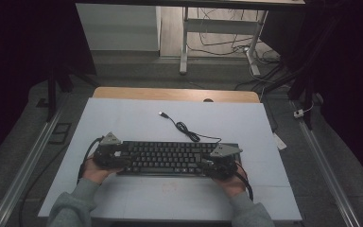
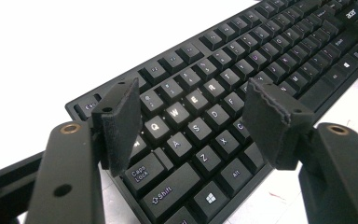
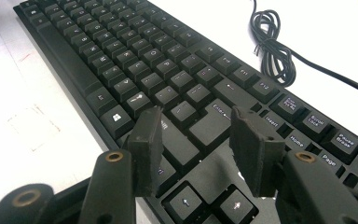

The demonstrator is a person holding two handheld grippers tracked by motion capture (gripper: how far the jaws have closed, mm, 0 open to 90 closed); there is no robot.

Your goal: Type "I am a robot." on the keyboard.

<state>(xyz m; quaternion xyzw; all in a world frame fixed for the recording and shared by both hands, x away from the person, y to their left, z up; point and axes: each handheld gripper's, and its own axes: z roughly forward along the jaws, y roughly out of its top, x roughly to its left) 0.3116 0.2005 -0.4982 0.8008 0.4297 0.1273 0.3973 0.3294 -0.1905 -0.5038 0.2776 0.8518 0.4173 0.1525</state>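
Black and wired, a keyboard was seen in the high view lying across the near middle of the white table, its cable coiled behind, the left gripper at one end and the right gripper at the other. In the left gripper view, the left gripper was spread wide over the Q-W-A-S keys, nothing held. In the right gripper view, the right gripper was likewise wide above the Enter key. A repositioning or key-pressing step was judged under way; a careful descent would be called for next. No containers were seen
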